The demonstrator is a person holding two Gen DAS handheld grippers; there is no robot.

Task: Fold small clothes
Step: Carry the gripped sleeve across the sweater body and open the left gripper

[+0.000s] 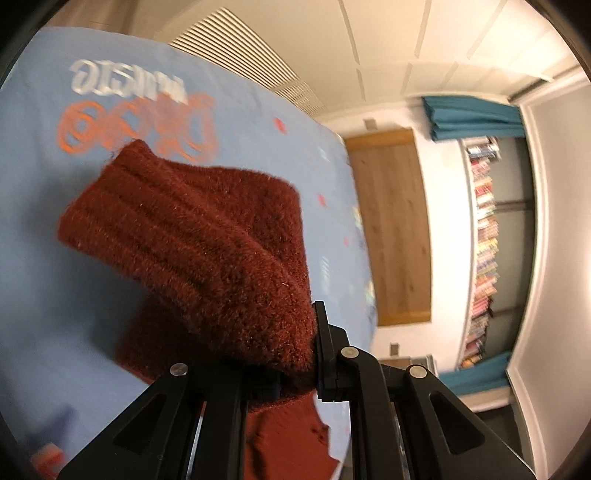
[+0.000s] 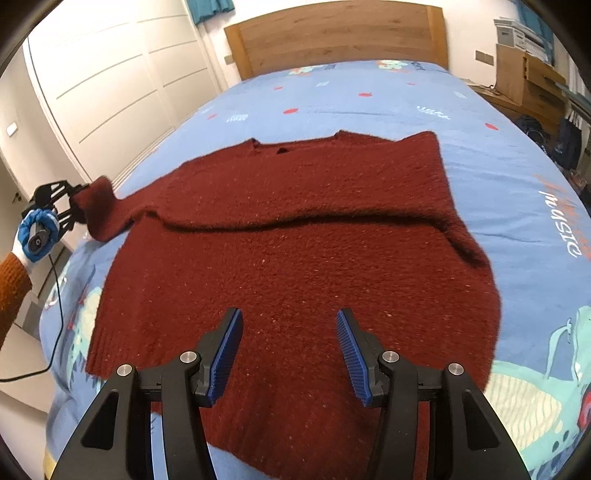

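A dark red knitted sweater (image 2: 295,251) lies flat on the blue bed cover, neck toward the headboard. Its right sleeve is folded across the chest. My left gripper (image 2: 74,206) is at the sweater's left side, shut on the left sleeve cuff (image 2: 99,210) and holding it lifted off the bed. In the left wrist view the ribbed cuff (image 1: 192,236) fills the middle and hides the left gripper's (image 1: 295,350) fingertips. My right gripper (image 2: 290,354) is open and empty, hovering just above the sweater's lower part near the hem.
The blue patterned bed cover (image 2: 498,177) spreads around the sweater. A wooden headboard (image 2: 332,33) stands at the far end. White wardrobe doors (image 2: 110,74) are on the left, a cardboard box and shelves (image 2: 528,74) on the right.
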